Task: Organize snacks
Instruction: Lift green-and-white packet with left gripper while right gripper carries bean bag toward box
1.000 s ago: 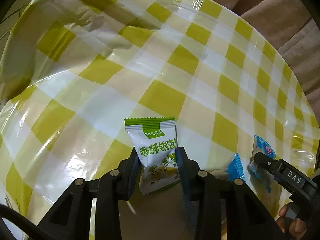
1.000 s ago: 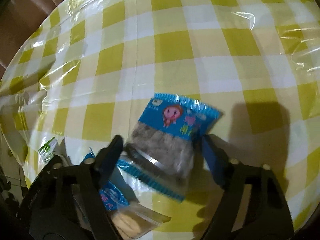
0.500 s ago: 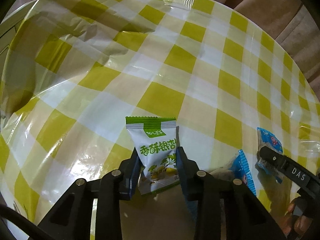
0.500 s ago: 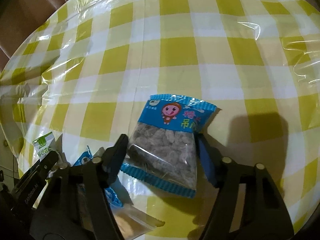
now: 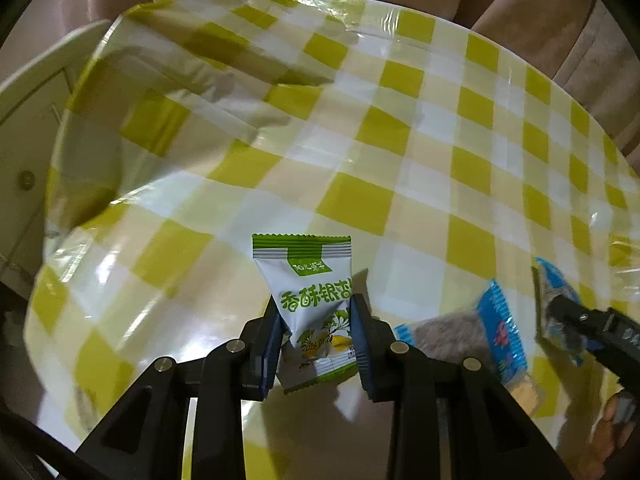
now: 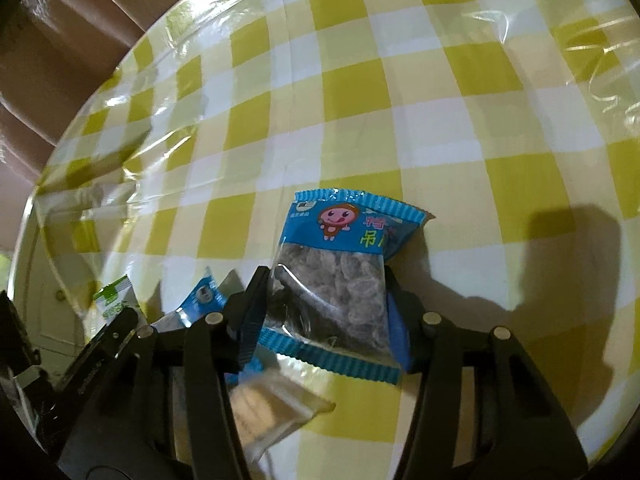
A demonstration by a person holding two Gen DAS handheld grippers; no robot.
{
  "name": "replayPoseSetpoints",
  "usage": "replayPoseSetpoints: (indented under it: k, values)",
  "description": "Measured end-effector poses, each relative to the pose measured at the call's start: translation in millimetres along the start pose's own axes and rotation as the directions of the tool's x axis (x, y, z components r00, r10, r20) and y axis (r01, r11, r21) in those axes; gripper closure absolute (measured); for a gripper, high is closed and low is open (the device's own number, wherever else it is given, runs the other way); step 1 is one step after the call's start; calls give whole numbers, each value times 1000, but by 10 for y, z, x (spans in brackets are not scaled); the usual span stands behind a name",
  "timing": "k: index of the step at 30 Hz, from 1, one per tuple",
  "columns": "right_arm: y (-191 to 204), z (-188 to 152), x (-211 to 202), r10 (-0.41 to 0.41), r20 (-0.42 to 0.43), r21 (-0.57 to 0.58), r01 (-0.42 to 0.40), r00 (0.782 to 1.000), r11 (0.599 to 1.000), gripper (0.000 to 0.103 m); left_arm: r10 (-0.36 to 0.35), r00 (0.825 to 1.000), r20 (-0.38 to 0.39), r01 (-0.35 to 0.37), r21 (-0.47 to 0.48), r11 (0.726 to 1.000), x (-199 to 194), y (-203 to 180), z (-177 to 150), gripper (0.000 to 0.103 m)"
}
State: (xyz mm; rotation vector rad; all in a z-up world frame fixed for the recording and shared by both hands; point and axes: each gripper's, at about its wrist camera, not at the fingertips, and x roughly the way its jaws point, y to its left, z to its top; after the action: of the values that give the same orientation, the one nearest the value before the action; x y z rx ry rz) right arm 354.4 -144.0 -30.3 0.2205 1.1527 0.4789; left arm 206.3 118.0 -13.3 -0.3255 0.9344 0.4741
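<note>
- The left gripper [image 5: 316,336] has its jaws drawn in narrow on the green-and-white snack packet [image 5: 310,304]; the pads press its lower half from both sides.
- That packet stands between the jaws with its long axis running away from the camera, serrated green top edge pointing at the far side of the worktop [image 5: 400,152], printed face toward the lens.
- Its bottom seam sits low between the jaws, slightly crumpled.
- The right gripper [image 6: 326,300] has just been closing its jaws, and the blue-edged packet of dark dried fruit [image 6: 340,276] is now pinched between them at its clear window.
- This packet also lies lengthwise along the jaws: the blue header with the cartoon face points away, tilted a little to the right, and the blue striped bottom seam lies nearest the camera.
- Under and just left of the right jaws lies a second blue packet [image 6: 202,298] with a clear end showing pale biscuits [image 6: 264,404], resting on the worktop.
- Beyond both, the worktop's yellow-and-white checked cover under glossy clear plastic stretches to a rounded edge.
- Past that edge is brown upholstery [image 6: 60,48].
</note>
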Motion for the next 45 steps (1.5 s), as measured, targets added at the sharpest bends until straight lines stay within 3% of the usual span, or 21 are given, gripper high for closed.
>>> replayPoseSetpoints:
  k: [4, 13, 19, 26, 37, 45]
  values:
    - [13, -72, -103, 77, -12, 16, -77, 997, 997, 46, 49, 999, 4, -49, 20, 999, -101, 32, -55, 70]
    - [62, -388, -364, 169, -35, -12, -170, 985, 985, 46, 143, 990, 15, -144, 93, 985, -377, 66, -221, 70]
    - [23, -655, -540, 209, -57, -24, -211, 976, 977, 46, 253, 966, 48, -258, 188, 948, -570, -41, -345, 70]
    - [-70, -857, -647, 242, -75, -17, -244, 967, 970, 46, 308, 948, 82, -319, 251, 914, -742, -178, -524, 70]
    - [-295, -1174, -1085, 275, -43, -9, -276, 961, 961, 46, 299, 946, 127, -325, 351, 878, -1053, -541, -916, 70]
    - [-712, -1475, -1580, 299, 14, 50, -299, 954, 953, 46, 266, 946, 185, -323, 482, 815, -1406, -1034, -1342, 70]
